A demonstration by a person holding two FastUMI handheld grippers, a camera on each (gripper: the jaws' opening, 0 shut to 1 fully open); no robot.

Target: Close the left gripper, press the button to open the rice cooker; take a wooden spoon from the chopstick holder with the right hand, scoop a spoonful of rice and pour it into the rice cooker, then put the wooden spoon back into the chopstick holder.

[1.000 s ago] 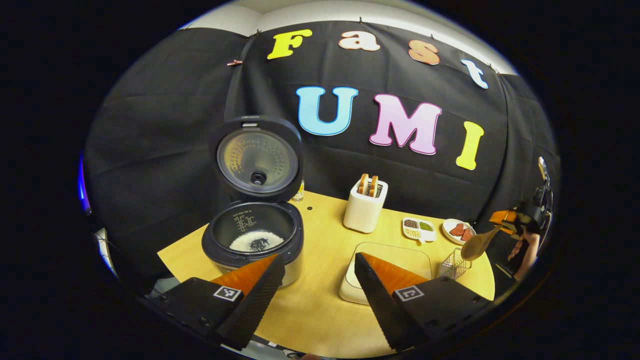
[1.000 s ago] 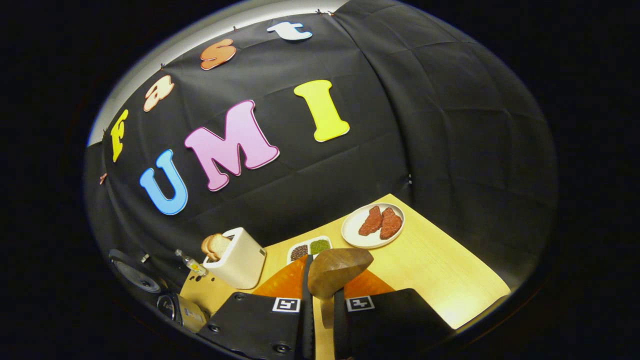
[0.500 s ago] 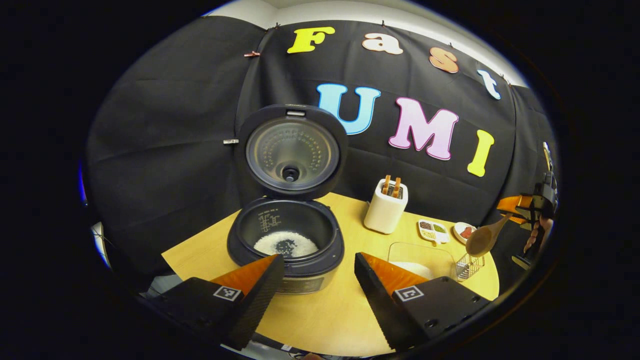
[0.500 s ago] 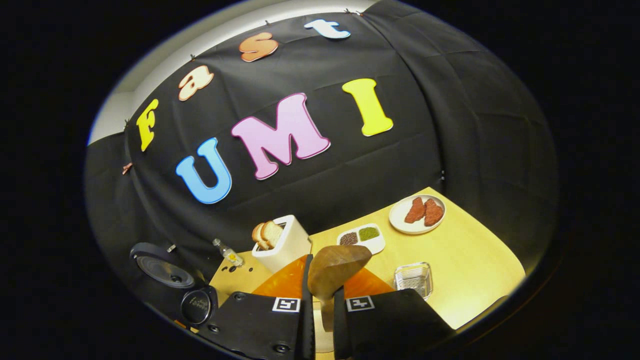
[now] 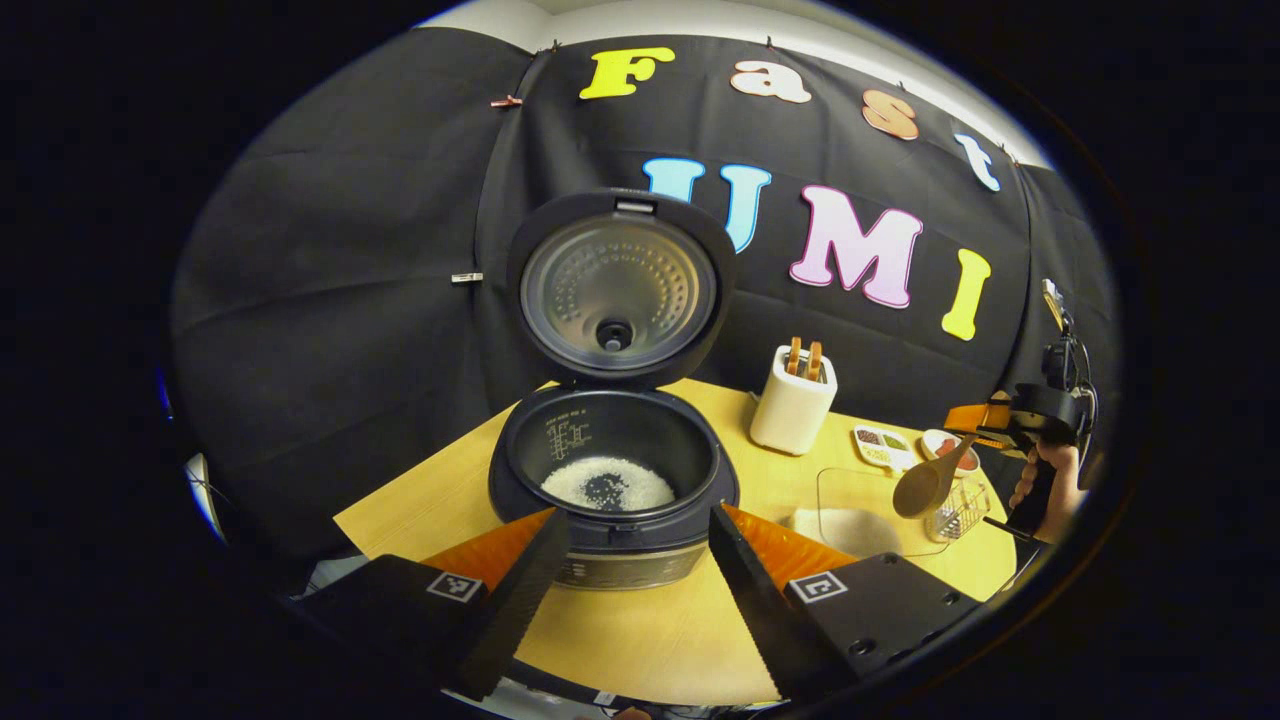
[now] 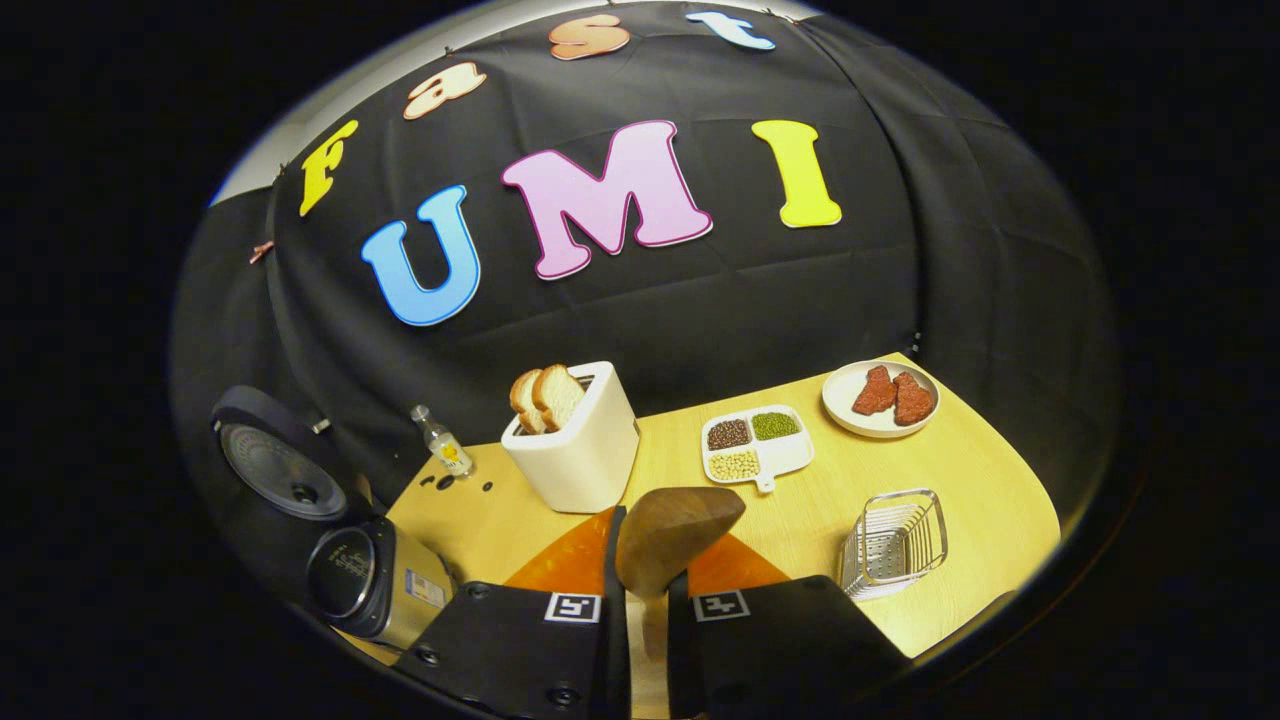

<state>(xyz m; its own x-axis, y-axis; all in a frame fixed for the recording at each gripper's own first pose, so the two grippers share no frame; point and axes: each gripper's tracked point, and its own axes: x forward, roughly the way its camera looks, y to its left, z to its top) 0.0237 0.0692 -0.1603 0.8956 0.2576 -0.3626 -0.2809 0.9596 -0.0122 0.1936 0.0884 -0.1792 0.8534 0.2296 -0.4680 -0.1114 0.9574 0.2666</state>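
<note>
The dark rice cooker [image 5: 612, 500] stands with its lid [image 5: 618, 285] raised, and white rice lies in its pot. My left gripper [image 5: 632, 545] hangs open just in front of it, holding nothing. My right gripper [image 6: 640, 610] is shut on the handle of the wooden spoon [image 6: 672, 535], whose bowl rises above the fingers. In the left gripper view that spoon [image 5: 925, 487] hangs over the wire chopstick holder [image 5: 957, 510], beside the clear rice container [image 5: 865, 505]. The chopstick holder [image 6: 893, 543] stands low at the right, and the rice cooker [image 6: 375, 580] at the far left.
A white toaster [image 6: 578, 440] with bread slices stands at the back of the wooden table [image 6: 960, 470]. Beside it are a divided dish of beans [image 6: 756, 447], a plate of red meat [image 6: 880, 398] and a small bottle [image 6: 441, 443]. A hand [image 5: 1045, 480] holds the right gripper.
My left gripper's view has swung toward the rice cooker, now centred before its fingers. My right gripper has tilted down, bringing the chopstick holder into sight, with the spoon still held.
</note>
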